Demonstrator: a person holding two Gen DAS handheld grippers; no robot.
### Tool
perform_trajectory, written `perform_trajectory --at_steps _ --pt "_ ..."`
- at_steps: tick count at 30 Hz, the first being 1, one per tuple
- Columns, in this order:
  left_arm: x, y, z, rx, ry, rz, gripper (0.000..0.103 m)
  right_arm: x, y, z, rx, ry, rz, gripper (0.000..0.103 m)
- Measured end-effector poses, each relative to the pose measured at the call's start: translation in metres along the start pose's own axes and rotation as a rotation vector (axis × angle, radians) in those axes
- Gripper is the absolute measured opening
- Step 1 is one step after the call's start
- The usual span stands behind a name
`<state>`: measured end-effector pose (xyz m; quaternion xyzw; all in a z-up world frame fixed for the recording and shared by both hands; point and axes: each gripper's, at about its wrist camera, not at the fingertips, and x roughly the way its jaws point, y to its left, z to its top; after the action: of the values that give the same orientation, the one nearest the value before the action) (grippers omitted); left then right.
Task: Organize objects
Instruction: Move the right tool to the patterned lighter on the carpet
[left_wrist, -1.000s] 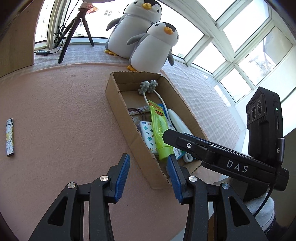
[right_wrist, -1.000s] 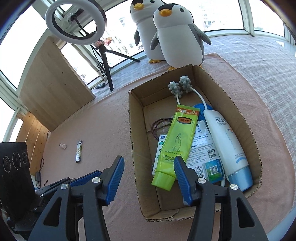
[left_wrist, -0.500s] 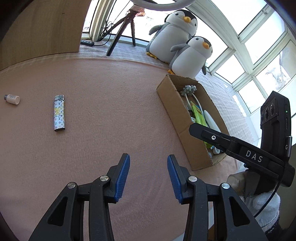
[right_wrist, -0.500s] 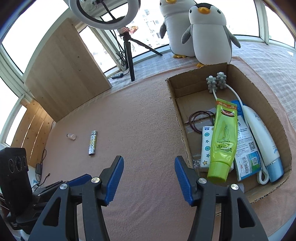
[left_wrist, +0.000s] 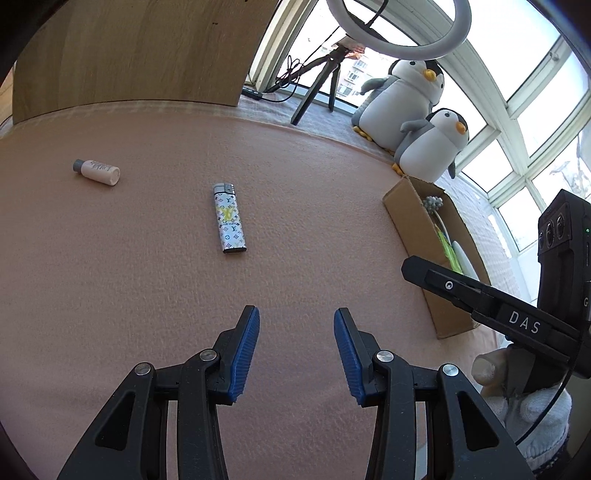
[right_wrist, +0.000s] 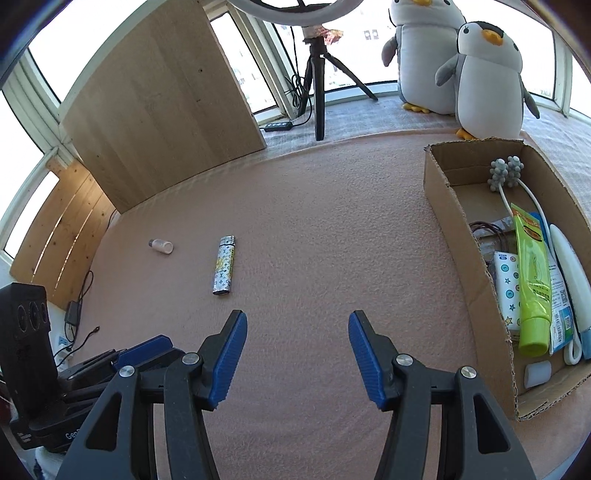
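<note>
A patterned lighter (left_wrist: 229, 222) (right_wrist: 224, 270) lies flat on the pink mat, ahead of both grippers. A small pale bottle with a grey cap (left_wrist: 97, 171) (right_wrist: 161, 245) lies on its side further left. The cardboard box (right_wrist: 461, 236) (left_wrist: 413, 229) at the right holds a green tube (right_wrist: 532, 280), a white tube, a star-patterned pack and a massager with grey balls. My left gripper (left_wrist: 296, 350) is open and empty, a little short of the lighter. My right gripper (right_wrist: 295, 350) is open and empty too, left of the box.
Two plush penguins (right_wrist: 480, 70) sit behind the box. A ring-light tripod (right_wrist: 317, 77) and a wooden board (right_wrist: 162, 103) stand at the mat's far edge. In the left wrist view, the right gripper's body (left_wrist: 517, 317) and a gloved hand (left_wrist: 528, 406) show at the right.
Both grippers have swung left, away from the box and toward the lighter and the bottle. The lighter now lies nearer the middle of both views. Both stay open.
</note>
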<state>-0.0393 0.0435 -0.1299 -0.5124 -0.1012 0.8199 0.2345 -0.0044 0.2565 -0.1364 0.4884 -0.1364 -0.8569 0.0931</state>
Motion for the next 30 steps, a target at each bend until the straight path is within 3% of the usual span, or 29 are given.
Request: perform_trajectory --at_steps 9,20,24,30 --pt "0.010 0.041 0.013 0.000 0.004 0.024 0.045 0.038 0.040 0.013 -0.060 0.048 0.007 0.053" --pt "0.052 0.057 0.041 0.025 0.046 0.002 0.044 0.088 0.066 0.039 -0.097 0.134 0.046 0.053" --pt "0.071 0.061 0.047 0.015 0.057 -0.016 0.044 0.114 0.067 0.049 -0.067 0.186 0.074 0.042" --pt "0.085 0.066 0.055 0.008 0.051 -0.051 0.038 0.143 0.071 0.054 -0.050 0.250 0.092 0.035"
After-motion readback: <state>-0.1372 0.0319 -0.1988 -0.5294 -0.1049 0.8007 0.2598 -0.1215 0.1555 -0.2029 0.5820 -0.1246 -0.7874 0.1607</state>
